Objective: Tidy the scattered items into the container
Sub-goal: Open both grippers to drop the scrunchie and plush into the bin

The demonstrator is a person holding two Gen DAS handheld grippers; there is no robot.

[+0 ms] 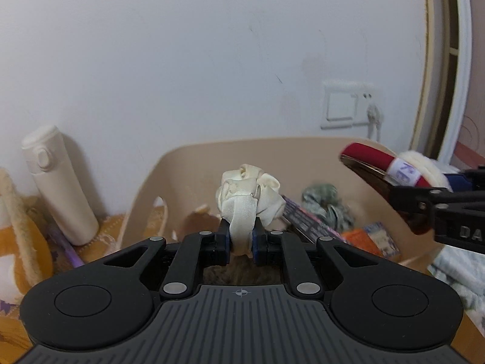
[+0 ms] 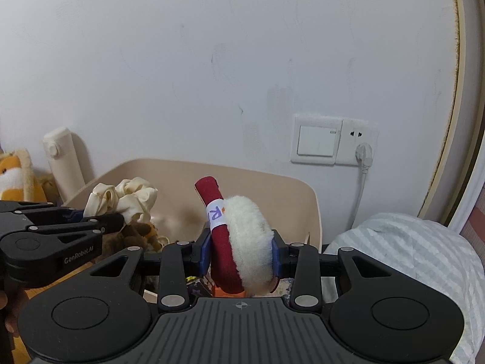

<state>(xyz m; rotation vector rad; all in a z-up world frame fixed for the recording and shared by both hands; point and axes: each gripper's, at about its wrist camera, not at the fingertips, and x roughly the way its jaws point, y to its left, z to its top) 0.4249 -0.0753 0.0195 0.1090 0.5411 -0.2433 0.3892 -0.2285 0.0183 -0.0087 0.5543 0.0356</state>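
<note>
We see the left gripper (image 1: 241, 242) clenched almost fully on a cream scrunchie (image 1: 248, 195); its blue pads pinch a thin fold, and the rest bunches up above the fingertips at frame centre. Behind it sits the beige tub (image 1: 194, 154), with a green scrunchie (image 1: 329, 204), an orange packet (image 1: 374, 238) and a dark flat packet (image 1: 306, 221) inside, right of centre.

In the right wrist view the right gripper (image 2: 241, 253) grips a red-and-white fluffy band (image 2: 239, 236) with a white tag, jaws part open around its bulk, pads pressed on both sides. It sits centre frame, in front of the tub (image 2: 272, 182).

A cream flask (image 1: 57, 182) stands at left against the wall. A plush toy (image 2: 15, 176) is at the far left edge. A striped pillow (image 2: 409, 242) is at lower right.
</note>
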